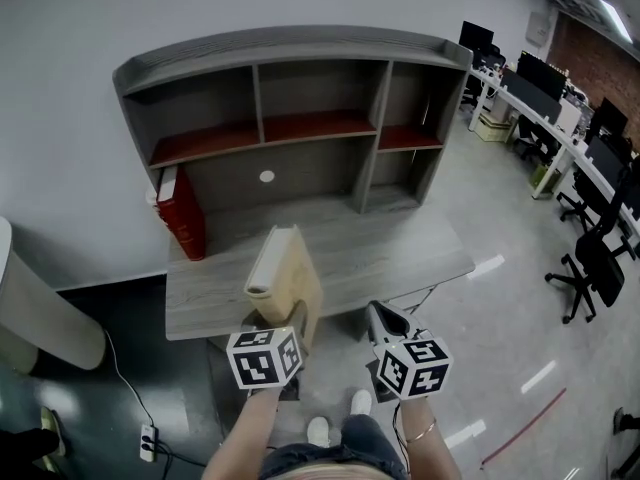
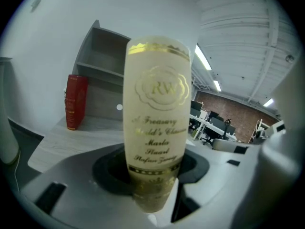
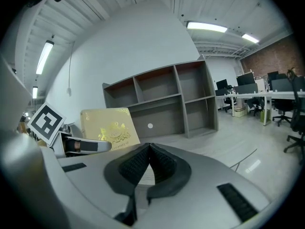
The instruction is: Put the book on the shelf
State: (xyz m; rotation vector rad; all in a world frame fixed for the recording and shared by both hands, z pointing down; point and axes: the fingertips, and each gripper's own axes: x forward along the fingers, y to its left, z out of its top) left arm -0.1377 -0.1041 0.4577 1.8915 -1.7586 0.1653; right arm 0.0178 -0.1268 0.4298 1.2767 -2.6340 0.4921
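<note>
Facing the shelf (image 1: 290, 43), left gripper (image 2: 155, 190) fingers pinch the book (image 2: 157, 104), right gripper (image 3: 148, 163) fingers pressed together; carrying step, upright insertion likely next.

Grey wooden desk (image 1: 400, 258) dead centre, and the grey open-fronted shelf unit (image 1: 300, 53) stands on its back edge, at twelve o'clock, against the white wall (image 1: 60, 168). The tall red hardback book (image 1: 183, 213) is upright on the desk at ten o'clock, under the unit's left bay. The cream gold-stamped book (image 1: 290, 273) is upright at six o'clock over the desk's front edge — between the jaws of the left gripper (image 1: 288, 325). The right gripper (image 1: 383, 316) is just beside it, at its three o'clock. Black office chairs (image 1: 590, 268) and long white desks (image 1: 560, 118) sit well off at two o'clock — a white power strip (image 1: 148, 438) lies on the floor at eight.
</note>
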